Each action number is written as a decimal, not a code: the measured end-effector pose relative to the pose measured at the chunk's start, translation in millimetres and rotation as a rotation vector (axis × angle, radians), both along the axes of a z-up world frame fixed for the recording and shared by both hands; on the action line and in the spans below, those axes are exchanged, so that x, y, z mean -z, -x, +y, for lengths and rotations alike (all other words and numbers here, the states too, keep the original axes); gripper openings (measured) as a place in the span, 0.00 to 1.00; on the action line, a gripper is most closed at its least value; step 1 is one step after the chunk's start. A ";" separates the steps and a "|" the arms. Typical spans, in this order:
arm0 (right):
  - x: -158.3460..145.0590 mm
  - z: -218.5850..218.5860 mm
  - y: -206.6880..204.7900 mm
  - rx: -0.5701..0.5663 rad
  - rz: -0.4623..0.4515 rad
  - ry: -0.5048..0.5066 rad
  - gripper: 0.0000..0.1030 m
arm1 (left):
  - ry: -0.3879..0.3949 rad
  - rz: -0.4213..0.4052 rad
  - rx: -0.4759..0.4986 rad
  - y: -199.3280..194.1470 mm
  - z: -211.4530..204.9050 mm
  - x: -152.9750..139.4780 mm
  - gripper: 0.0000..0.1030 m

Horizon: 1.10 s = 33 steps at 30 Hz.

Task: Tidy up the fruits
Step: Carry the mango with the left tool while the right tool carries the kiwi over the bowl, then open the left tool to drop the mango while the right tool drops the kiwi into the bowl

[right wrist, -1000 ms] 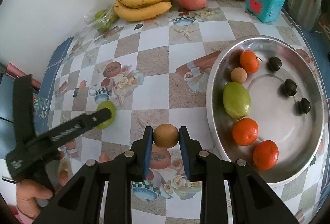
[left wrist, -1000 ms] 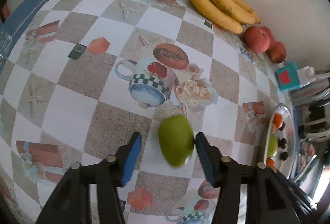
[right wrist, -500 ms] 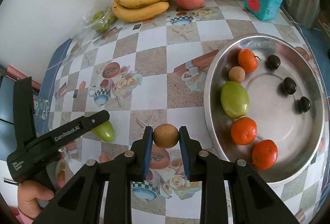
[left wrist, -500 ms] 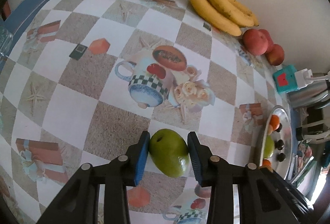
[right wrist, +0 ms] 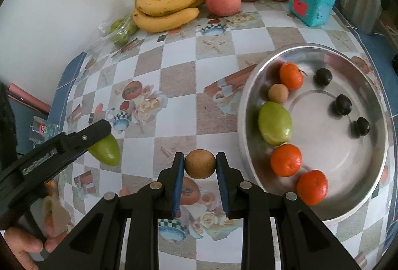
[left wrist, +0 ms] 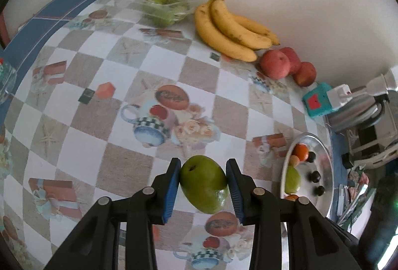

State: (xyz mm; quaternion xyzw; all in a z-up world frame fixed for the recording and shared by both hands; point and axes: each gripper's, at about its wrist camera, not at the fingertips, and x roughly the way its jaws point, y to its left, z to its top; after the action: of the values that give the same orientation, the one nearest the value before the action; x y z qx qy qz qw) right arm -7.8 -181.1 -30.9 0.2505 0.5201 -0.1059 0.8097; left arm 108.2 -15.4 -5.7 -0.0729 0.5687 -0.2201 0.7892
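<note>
My left gripper [left wrist: 202, 180] is shut on a green mango [left wrist: 204, 183], which hangs clear of the patterned tablecloth. The right wrist view shows that same mango [right wrist: 107, 150] at the lower left, partly behind the left gripper's arm. My right gripper [right wrist: 200, 165] is shut on a small round brown fruit [right wrist: 200, 164], just left of the steel bowl [right wrist: 248, 95]. Inside the bowl lie another green mango [right wrist: 274, 126], three oranges [right wrist: 286, 160], a small tan fruit [right wrist: 278, 93] and three dark fruits [right wrist: 342, 104].
Along the back wall lie a bag of green fruit [right wrist: 121, 29], a bunch of bananas [right wrist: 169, 7] and three red apples [right wrist: 223, 3]. A teal box [right wrist: 312, 5] with a white plug on top stands at the back right. A hand [right wrist: 22, 248] grips the left tool.
The left gripper's jaws closed onto the green mango, then lifted it off the tablecloth. The right gripper and its brown fruit stayed put.
</note>
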 end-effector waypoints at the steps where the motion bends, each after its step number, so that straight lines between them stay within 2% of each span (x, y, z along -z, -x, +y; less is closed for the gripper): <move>1: 0.2 -3.8 1.9 0.010 0.004 0.002 0.26 | 0.002 -0.001 0.007 1.9 -2.7 -0.7 0.39; 6: 4.3 -42.5 21.9 0.119 0.041 0.025 0.26 | 0.003 -0.016 0.095 20.6 -37.6 -5.1 0.39; 16: 10.5 -106.7 66.0 0.290 0.062 -0.014 0.26 | -0.006 -0.057 0.293 64.9 -114.8 -14.7 0.39; 21: 16.0 -123.0 81.1 0.333 0.083 -0.026 0.26 | -0.005 -0.100 0.328 72.4 -140.8 -15.8 0.39; 33: 40.3 -134.9 85.6 0.344 0.160 -0.061 0.26 | -0.038 -0.089 0.353 75.9 -166.3 7.9 0.39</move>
State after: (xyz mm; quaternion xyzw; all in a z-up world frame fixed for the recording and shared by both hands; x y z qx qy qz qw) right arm -93.4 -316.0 -71.2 0.3508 0.5353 -0.2467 0.7277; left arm 32.3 -181.7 -13.6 0.0528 0.5415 -0.3473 0.7638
